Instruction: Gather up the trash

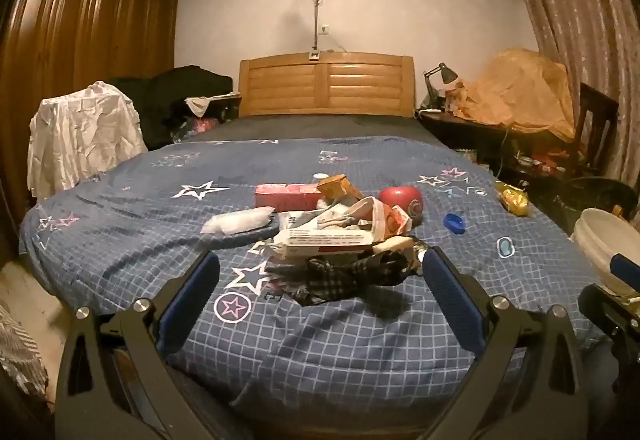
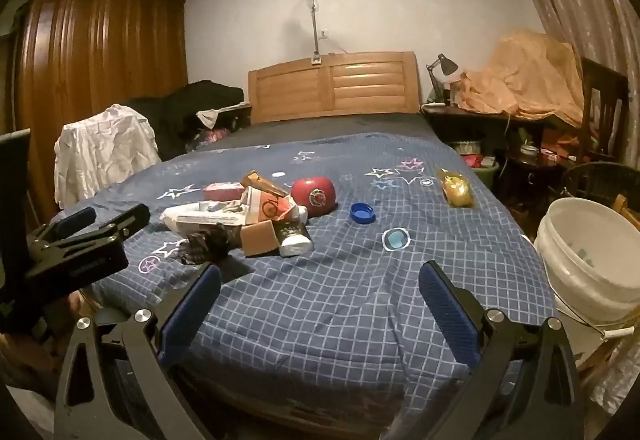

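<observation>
Left wrist view gives us the heap of mixed trash [image 1: 336, 236] lying in the middle of the blue checked bedspread with star prints [image 1: 120, 236], just ahead of our left gripper [image 1: 320, 272]. Nearest in the heap is a crumpled dark checked wrapper [image 1: 344, 276], which sits between the lines of the two blue-padded fingers [image 1: 192, 292] but beyond their tips, touched by neither. Behind it we see a flat white printed carton [image 1: 328, 240], a clear plastic bag [image 1: 240, 222], a long pink box [image 1: 288, 196] and a small brown cardboard box [image 1: 338, 188].

Apart from the heap, to its right, lie a round red tin [image 1: 402, 202], a blue plastic bottle cap [image 1: 454, 222] and, near the bed's right edge, a yellow crinkled packet [image 1: 512, 200].

Our left gripper's jaws stand wide, with nothing between them.

From the right wrist view, our right gripper [image 2: 320, 288] is likewise spread wide and empty over bare bedspread; the heap lies ahead and to its left, the blue cap ahead near its midline. A white plastic bucket [image 2: 592, 268] stands beside the bed on the right. A wooden headboard [image 2: 334, 86] closes the far end.
</observation>
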`<state>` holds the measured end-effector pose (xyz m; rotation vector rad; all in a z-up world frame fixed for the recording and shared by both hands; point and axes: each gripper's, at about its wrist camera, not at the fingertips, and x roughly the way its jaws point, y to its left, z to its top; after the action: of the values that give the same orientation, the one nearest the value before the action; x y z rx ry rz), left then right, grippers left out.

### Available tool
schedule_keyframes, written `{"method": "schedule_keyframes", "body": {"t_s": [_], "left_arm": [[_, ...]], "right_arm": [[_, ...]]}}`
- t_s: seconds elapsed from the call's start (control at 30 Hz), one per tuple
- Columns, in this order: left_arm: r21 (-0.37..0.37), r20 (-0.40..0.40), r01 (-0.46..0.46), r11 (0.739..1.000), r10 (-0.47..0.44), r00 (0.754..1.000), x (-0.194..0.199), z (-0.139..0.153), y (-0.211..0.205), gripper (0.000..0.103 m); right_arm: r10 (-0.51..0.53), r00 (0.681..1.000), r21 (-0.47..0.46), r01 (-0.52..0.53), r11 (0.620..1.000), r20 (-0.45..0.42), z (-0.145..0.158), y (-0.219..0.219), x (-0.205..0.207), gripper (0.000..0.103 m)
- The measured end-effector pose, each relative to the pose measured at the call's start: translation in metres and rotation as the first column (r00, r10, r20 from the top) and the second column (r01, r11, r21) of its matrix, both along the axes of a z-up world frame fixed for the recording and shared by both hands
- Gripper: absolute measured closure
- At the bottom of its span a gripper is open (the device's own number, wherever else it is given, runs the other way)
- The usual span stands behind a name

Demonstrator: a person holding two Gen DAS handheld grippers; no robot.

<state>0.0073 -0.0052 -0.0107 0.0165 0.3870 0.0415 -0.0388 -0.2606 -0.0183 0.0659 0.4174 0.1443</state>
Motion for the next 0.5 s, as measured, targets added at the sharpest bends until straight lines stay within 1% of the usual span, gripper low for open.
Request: {"method": "schedule_keyframes", "body": {"t_s": [0.03, 0.33, 0.43, 0.5], "left_arm": [[-0.009, -0.003, 0.001, 1.0, -0.001, 1.0, -0.0011, 0.0007, 0.0092, 0.005], [0.0, -0.015, 0.009, 1.0, -0.009, 1.0, 0.0007, -0.0002, 0.0081, 0.005], [0.003, -0.017, 0.011, 1.0, -0.011, 1.0, 0.0009, -0.0011, 0.0075, 0.005], [0.006, -0.019, 0.014, 1.0, -0.014, 1.0, 0.0006, -0.0017, 0.0075, 0.005]], "right_arm": [[-0.003, 1.0, -0.002, 0.003, 1.0, -0.006, -0.0009, 0.0012, -0.0004, 0.004], [-0.005, 1.0, -0.004, 0.005, 1.0, -0.023, -0.0042, -0.0024, 0.0006, 0.004], [-0.018, 0.999, -0.015, 0.018, 1.0, -0.049, -0.0081, -0.0013, 0.0058, 0.004], [-0.019, 0.998, -0.006, 0.019, 1.0, -0.058, -0.0096, -0.0026, 0.0079, 0.004]]}}
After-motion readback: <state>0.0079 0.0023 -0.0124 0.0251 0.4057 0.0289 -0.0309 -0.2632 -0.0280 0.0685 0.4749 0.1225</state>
